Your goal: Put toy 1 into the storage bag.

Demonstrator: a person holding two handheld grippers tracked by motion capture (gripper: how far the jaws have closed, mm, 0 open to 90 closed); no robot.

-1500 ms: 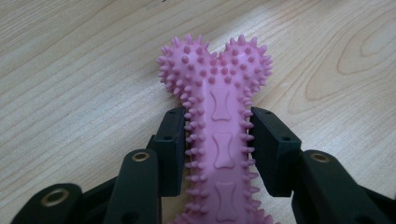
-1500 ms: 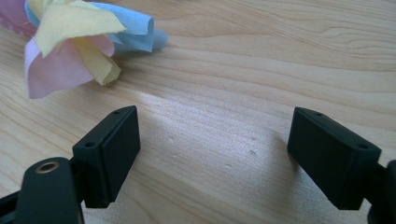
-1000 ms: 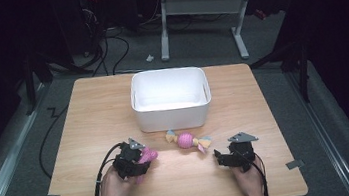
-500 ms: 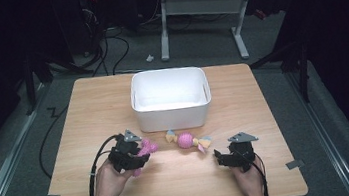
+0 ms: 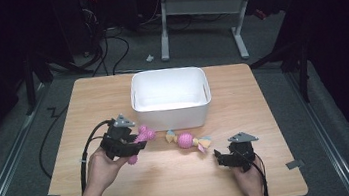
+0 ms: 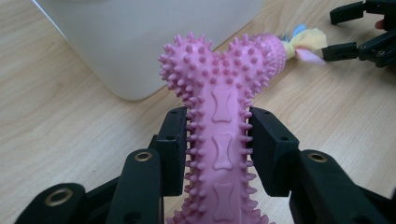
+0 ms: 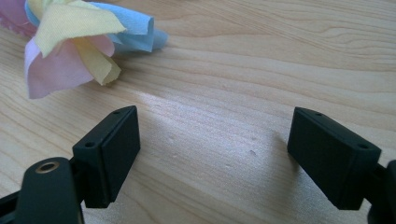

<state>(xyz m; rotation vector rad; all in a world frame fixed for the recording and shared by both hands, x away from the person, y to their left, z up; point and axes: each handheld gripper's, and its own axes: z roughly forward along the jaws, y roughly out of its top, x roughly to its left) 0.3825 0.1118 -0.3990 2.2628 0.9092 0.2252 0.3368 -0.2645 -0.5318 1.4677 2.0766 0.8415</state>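
The pink bone (image 6: 223,140) was clamped by its shaft between the jaws of the left gripper (image 5: 126,143), and was held above the table (image 5: 112,100), just in front of the white bin (image 5: 170,98). A pink ball (image 5: 185,140) with cloth tails (image 7: 74,42) was seen lying on the table beside the bone, between the two grippers. The right gripper (image 7: 212,149) was held low over the wood near the tails, its jaws spread wide with nothing between them.

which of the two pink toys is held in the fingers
The spiky pink bone toy, clamped by the left gripper. The pink ball toy with cloth tails lies loose on the table beside the white bin.
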